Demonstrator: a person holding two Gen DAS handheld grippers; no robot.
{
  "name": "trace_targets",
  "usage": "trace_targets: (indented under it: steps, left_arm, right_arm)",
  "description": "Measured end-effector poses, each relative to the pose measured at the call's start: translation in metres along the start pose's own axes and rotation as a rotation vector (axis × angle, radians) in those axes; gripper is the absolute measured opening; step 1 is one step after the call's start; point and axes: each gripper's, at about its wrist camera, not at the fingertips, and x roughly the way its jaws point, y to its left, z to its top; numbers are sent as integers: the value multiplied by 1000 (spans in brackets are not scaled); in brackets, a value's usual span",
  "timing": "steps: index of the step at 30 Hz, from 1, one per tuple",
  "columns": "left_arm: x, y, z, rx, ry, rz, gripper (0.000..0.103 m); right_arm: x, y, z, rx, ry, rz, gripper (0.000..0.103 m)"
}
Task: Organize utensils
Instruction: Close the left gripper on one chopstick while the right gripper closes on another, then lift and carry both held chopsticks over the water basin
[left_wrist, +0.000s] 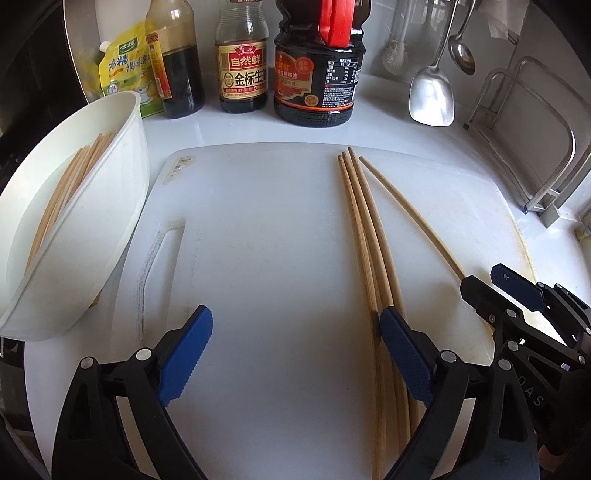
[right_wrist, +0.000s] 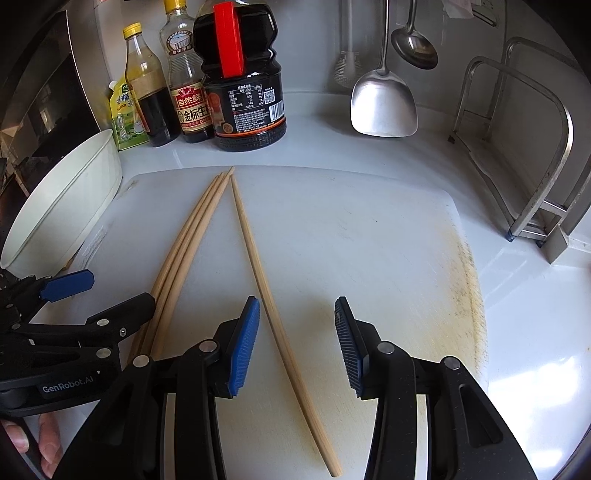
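Three wooden chopsticks (left_wrist: 364, 229) lie side by side on the white cutting board (left_wrist: 266, 221). A single chopstick (left_wrist: 406, 206) lies apart to their right. My left gripper (left_wrist: 295, 317) stands wide open over the board, nothing between its fingers; its right finger lies over the three sticks. In the right wrist view, the single chopstick (right_wrist: 266, 291) runs between the pads of my right gripper (right_wrist: 296, 302), close to the left pad, with neither pad pressing it. A white bowl (left_wrist: 122, 192) at the left holds several more chopsticks (left_wrist: 70, 184).
Sauce bottles (left_wrist: 243, 55) and a yellow pouch (left_wrist: 125, 66) line the back of the counter. A metal spatula (left_wrist: 432, 92) and a ladle (right_wrist: 413, 44) hang at the back right. A steel rack (right_wrist: 535, 147) stands to the right of the board. A hand (right_wrist: 48, 443) shows at lower left.
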Motion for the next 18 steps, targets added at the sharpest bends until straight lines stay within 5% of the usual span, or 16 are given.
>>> trace_targets:
  steps: [5, 10, 13, 15, 18]
  left_arm:
    - [3, -4, 1, 13, 0, 27, 90]
    - [-1, -9, 0, 43, -16, 13, 74]
    - [-4, -13, 0, 63, -25, 0, 57]
    - [-6, -14, 1, 68, -27, -7, 33]
    - [-6, -14, 3, 72, -17, -14, 13]
  right_arm:
    - [2, 5, 3, -30, 2, -5, 41]
    - [3, 8, 3, -58, 10, 10, 40]
    - [3, 15, 5, -87, 20, 23, 30]
    - [4, 19, 6, -106, 24, 29, 23]
    - [5, 22, 8, -119, 31, 27, 8]
